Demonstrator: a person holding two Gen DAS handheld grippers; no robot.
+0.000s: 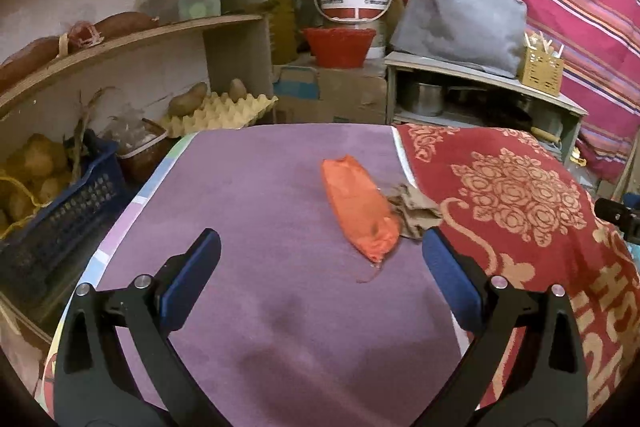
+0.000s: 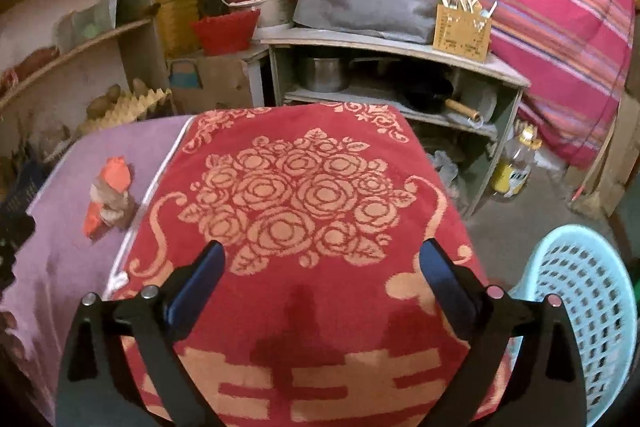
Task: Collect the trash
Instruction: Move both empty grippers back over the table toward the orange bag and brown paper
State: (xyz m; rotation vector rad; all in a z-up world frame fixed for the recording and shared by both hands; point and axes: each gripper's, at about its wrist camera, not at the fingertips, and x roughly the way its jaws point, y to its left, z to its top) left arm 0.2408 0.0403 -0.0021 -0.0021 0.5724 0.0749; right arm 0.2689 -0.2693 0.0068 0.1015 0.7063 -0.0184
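Both my left gripper (image 1: 320, 251) and right gripper (image 2: 322, 259) are spread apart and empty; the orange wrapper (image 1: 358, 211) and brown scrap (image 1: 414, 211) lie uncollected on the purple cloth (image 1: 260, 187), the blue basket (image 2: 588, 307) waits at my right.

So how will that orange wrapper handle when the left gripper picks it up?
The orange wrapper looks thin and creased, so probably floppy and light; it should crumple between the fingers. It lies flat on the purple cloth, so it is unlikely to roll. The brown scrap touches it and might drag along.
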